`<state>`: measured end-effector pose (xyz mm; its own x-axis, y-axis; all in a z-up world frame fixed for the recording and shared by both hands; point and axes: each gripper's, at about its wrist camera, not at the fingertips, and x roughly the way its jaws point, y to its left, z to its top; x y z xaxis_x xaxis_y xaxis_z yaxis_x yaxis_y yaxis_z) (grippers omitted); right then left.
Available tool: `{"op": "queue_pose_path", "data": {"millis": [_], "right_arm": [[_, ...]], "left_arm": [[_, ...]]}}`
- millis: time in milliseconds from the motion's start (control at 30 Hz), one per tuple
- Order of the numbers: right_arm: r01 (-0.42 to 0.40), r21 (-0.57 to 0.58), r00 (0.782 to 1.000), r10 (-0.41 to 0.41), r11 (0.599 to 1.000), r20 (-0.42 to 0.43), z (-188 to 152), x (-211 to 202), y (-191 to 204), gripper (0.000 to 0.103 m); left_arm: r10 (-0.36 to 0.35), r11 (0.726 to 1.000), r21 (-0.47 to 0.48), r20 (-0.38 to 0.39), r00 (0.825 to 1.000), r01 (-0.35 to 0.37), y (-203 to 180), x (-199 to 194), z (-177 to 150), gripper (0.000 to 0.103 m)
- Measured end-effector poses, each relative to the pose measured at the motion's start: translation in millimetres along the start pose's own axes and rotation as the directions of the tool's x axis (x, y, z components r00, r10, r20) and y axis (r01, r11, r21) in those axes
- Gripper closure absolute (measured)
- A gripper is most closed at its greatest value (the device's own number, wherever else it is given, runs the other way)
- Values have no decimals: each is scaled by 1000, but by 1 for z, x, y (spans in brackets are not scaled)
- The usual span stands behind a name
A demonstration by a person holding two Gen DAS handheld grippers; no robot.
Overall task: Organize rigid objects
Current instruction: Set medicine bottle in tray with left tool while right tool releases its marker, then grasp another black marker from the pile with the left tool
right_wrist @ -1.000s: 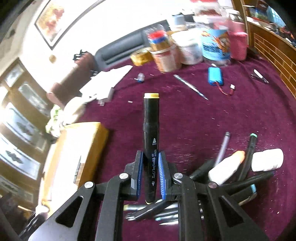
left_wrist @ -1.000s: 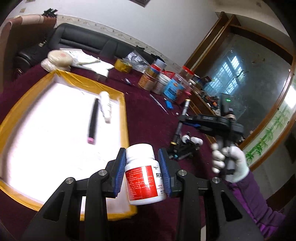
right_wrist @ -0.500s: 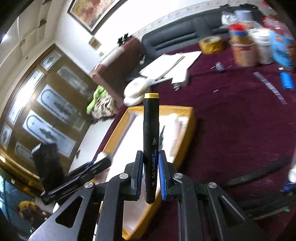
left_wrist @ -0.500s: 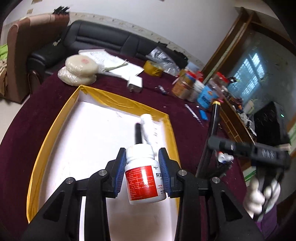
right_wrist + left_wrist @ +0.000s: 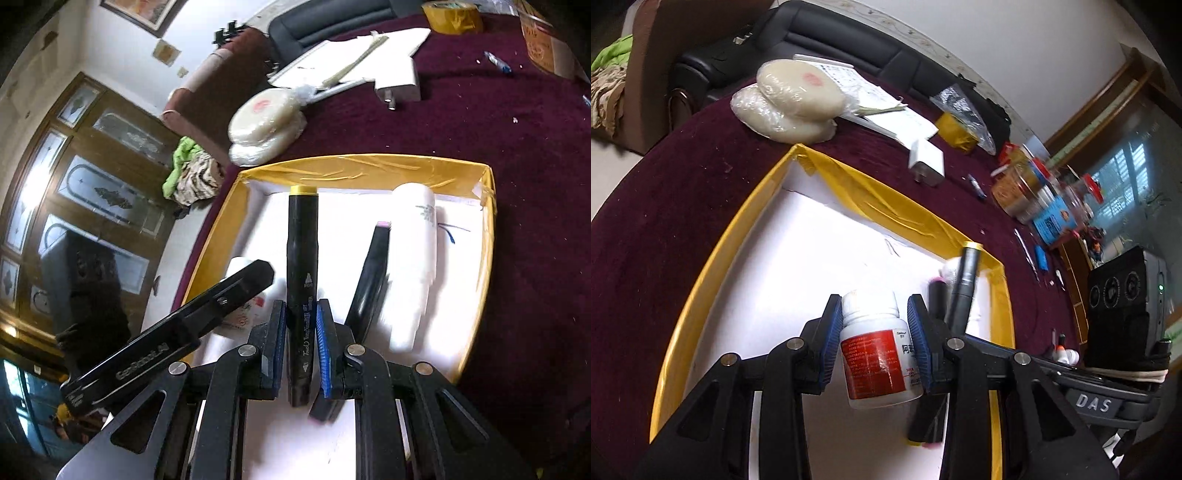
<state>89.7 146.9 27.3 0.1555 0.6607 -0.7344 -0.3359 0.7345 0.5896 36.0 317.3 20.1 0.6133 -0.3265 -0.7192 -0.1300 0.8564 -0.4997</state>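
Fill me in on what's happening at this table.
A person is sorting items into the yellow-edged tray. The left gripper holds a white pill bottle over it; the right gripper holds a yellow-capped black marker. A pink-capped marker and a white tube already lie inside.
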Motion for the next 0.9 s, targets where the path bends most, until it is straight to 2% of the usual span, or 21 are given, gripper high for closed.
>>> {"op": "queue_pose_path", "data": {"millis": [133,233,300,400,467,600,700,733,767,800,833,867,900], "right_arm": [[33,20,999,-33,999,-10,7,6,-10,89],[41,32,999,-41,999,4,7,1,-8,86],[51,9,998,-51,999,22,6,-6,-4,81],[75,-35,994,-72,997,82,2,-28,-1,78],[94,-51,988,-87,994,127,-5,-50,-3,73],[145,-51,963,-130,988,235,-21,-99,-22,69],[211,-47,926,-185,976,328,-37,-141,-37,68],[256,-48,901,-220,966,374,-45,-158,-42,66],[299,-47,873,-253,953,418,-53,-173,-46,57],[358,-37,826,-298,933,478,-64,-192,-52,50],[399,-18,782,-331,917,528,-72,-208,-56,34],[422,7,742,-350,907,572,-81,-223,-64,21],[432,34,708,-362,901,606,-87,-235,-71,17]], "left_arm": [[6,1000,-17,20,1000,-5,3,4,1,69],[10,1000,-14,15,1000,-9,3,4,-3,63],[4,1000,-17,22,1000,-4,3,2,-6,55],[13,999,-47,42,999,-11,8,-6,-15,53],[12,997,-75,47,999,-9,14,-10,-21,53],[4,992,-129,66,998,5,23,-21,-33,53],[-30,992,-123,95,995,42,20,-30,-41,53],[-53,992,-111,111,992,65,16,-35,-42,53],[-66,993,-87,137,988,78,9,-43,-42,53],[-75,995,-57,161,984,85,0,-51,-43,53],[-86,996,-8,191,978,90,-13,-61,-44,52],[-94,995,46,216,972,86,-29,-71,-46,46],[-95,993,92,232,968,75,-43,-78,-47,38]]}}
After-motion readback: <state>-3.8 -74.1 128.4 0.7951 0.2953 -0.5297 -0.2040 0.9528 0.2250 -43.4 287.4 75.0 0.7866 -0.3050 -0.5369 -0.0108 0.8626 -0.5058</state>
